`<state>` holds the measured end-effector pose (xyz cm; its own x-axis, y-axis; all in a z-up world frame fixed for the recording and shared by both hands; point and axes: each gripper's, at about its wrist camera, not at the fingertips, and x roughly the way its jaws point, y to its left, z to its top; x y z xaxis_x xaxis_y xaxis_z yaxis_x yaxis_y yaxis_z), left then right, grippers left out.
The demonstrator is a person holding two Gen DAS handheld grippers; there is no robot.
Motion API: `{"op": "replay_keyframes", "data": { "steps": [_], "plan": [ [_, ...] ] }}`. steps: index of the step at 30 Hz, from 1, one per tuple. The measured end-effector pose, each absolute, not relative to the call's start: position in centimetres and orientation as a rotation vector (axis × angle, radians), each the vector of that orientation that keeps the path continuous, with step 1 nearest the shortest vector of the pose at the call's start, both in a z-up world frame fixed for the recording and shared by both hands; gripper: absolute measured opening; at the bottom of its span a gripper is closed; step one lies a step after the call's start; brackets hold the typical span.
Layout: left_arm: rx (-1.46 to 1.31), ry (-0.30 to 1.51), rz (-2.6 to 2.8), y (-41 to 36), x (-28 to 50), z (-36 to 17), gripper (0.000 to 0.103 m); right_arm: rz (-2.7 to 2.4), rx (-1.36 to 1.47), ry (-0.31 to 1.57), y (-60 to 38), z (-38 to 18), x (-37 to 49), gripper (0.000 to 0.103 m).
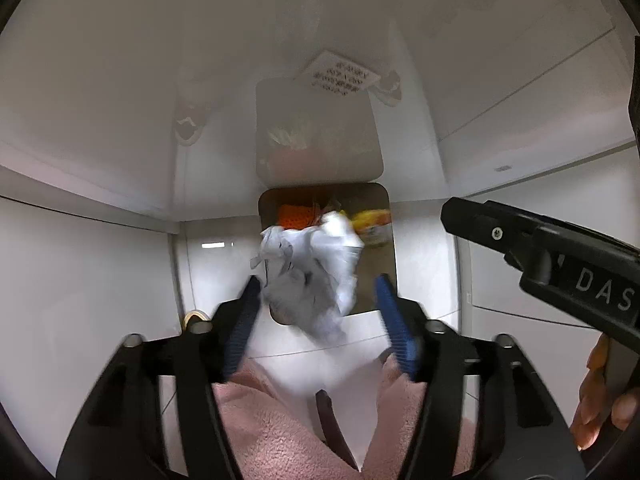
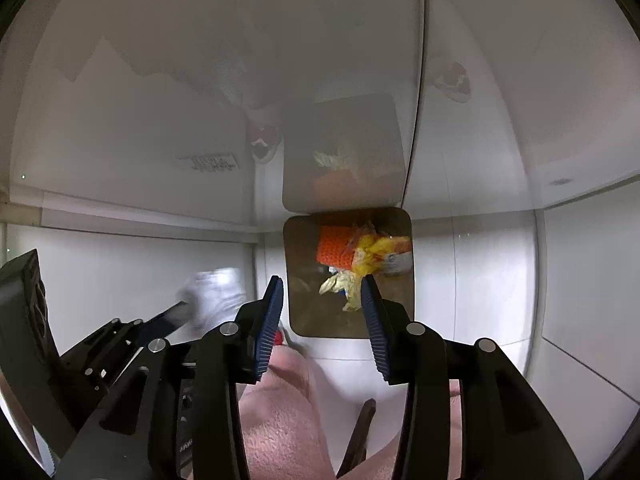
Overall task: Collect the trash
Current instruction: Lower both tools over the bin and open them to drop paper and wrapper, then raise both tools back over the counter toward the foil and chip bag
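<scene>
Left gripper [image 1: 316,312] low centre, jaws spread, crumpled white paper [image 1: 310,276] loose between them before the bin opening [image 1: 382,248], right gripper [image 2: 324,320] centre frame, jaws parted and bare.

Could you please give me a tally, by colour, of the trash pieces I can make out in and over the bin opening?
White: 1, the crumpled white paper between the open fingers of the left tool, over the bin opening
Orange: 1, the orange netted piece inside
Yellow: 1, the yellow wrapper inside
Pale cream: 1, the crumpled cream scrap inside
Total: 4; deeper items are too dim to tell.
</scene>
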<state>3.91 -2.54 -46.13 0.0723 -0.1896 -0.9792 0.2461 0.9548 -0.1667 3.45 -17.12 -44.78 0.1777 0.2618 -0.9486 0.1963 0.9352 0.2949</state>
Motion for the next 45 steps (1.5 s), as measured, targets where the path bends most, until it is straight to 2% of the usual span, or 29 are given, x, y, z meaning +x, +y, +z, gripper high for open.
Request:
{"op": "replay_keyframes", "data": {
  "steps": [3, 10, 13, 14, 19, 35, 45],
  "plan": [
    [0.062, 1.448, -0.321, -2.6, 3.9, -45.3, 0.075, 0.045, 0.387, 1.386, -17.3, -44.0, 3.4, 0.050],
    [0.070, 1.410, -0.331, -2.5, 3.8, -42.8, 0.089, 0.024, 0.369, 1.353, -18.2, -41.5, 2.4, 0.066],
    [0.079, 1.381, -0.347, -2.6, 3.5, -40.9, 0.095, 0.019, 0.335, 1.340, -18.9, -40.1, 1.7, 0.083],
    [0.089, 1.367, -0.356, -2.6, 3.2, -39.8, 0.095, 0.017, 0.325, 1.327, -19.1, -39.2, 1.4, 0.088],
    [0.124, 1.302, -0.377, -2.4, 2.6, -35.5, 0.095, 0.037, 0.309, 1.273, -20.0, -35.3, 0.6, 0.097],
    [0.083, 1.070, -0.392, -2.5, 4.3, -21.1, 0.095, 0.031, 0.293, 0.986, -24.5, -20.5, 0.7, 0.098],
    [0.084, 1.003, -0.363, -4.3, 10.5, -18.1, 0.095, -0.024, 0.283, 0.902, -27.7, -16.8, 5.9, 0.098]
  ]
}}
